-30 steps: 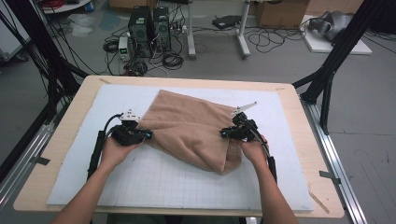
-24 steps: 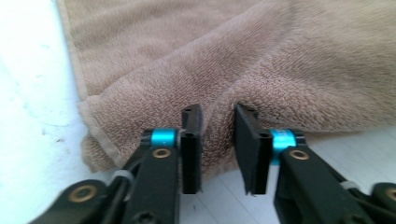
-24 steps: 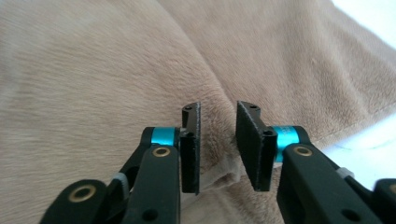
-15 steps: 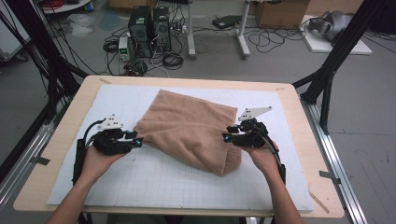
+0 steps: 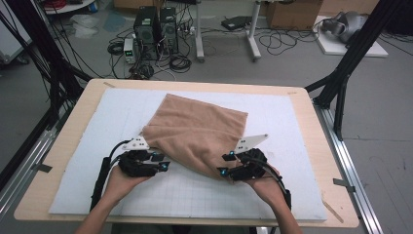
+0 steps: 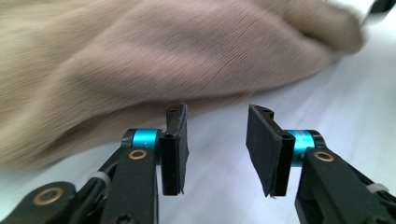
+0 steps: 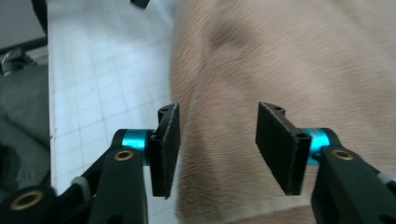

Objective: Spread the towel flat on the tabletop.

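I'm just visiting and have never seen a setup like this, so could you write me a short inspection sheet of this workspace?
Surface: wooden table covered by a white gridded mat.
Job's things: a tan folded towel lies on the mat, rumpled at its near edge.
Clutter: nothing seen on the table.
Grippers: left gripper and right gripper sit at the towel's near edge. Both have just been opening; the jaws stand apart with nothing pinched, the right one's poised over the cloth.
Cables: a black cable trails from the left gripper; more lie tangled on the floor.
Surroundings: computer towers, black frame legs and cardboard boxes beyond the table.
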Tool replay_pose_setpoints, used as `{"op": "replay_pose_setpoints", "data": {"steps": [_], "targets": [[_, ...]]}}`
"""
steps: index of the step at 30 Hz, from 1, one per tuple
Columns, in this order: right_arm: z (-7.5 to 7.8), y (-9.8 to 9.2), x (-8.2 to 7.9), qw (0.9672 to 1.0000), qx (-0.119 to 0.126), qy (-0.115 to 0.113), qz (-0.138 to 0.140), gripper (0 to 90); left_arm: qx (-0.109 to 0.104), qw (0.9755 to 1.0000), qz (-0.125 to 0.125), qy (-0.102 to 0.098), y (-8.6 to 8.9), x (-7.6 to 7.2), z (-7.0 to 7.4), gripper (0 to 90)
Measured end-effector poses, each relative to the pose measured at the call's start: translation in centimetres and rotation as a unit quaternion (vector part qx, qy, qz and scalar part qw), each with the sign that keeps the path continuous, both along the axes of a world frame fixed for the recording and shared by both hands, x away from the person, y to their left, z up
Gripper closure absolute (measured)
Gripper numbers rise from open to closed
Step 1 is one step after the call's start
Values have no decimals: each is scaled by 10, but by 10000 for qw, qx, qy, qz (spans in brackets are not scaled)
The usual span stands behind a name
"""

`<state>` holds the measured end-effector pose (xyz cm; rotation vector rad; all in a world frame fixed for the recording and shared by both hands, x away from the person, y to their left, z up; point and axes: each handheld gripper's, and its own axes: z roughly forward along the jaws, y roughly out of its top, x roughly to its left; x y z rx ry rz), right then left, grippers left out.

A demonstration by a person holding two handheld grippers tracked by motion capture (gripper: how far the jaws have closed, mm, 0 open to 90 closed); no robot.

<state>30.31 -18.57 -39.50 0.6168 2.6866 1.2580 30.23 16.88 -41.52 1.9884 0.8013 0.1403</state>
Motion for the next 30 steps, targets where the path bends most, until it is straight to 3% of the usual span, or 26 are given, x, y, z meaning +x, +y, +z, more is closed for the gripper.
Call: {"op": "replay_pose_setpoints", "data": {"steps": [1, 5, 9, 10, 12, 15, 18, 22, 30], "targets": [[-2, 2, -1, 10000, -37, 40, -12, 481, -19, 10000, 31, -42, -5, 2, 0, 569], [-15, 6, 4, 9993, -336, 6, -186, 485, 116, 9998, 140, 118, -19, 15, -7, 535], [-28, 8, 17, 9989, -401, 144, -211, 620, 232, 9991, 248, 262, -35, 27, -18, 550], [-31, 9, 20, 9990, -377, 174, -146, 650, 202, 9987, 344, 326, -38, 30, -21, 570], [-33, 11, 24, 9993, -312, 203, -103, 708, 223, 9983, 469, 262, -42, 34, -24, 638], [-30, 9, 24, 9995, -269, 137, -91, 770, 247, 9987, 411, 165, -42, 34, -25, 806], [-25, 6, 21, 9998, -189, 64, -53, 782, 275, 9989, 387, 58, -38, 31, -19, 855], [-14, 4, 16, 9999, -88, -70, -23, 783, 52, 9990, 438, -107, -28, 24, -6, 861], [18, 12, 4, 9993, 176, -205, 241, 787, -68, 9971, 469, -600, -4, 4, 32, 865]]}}
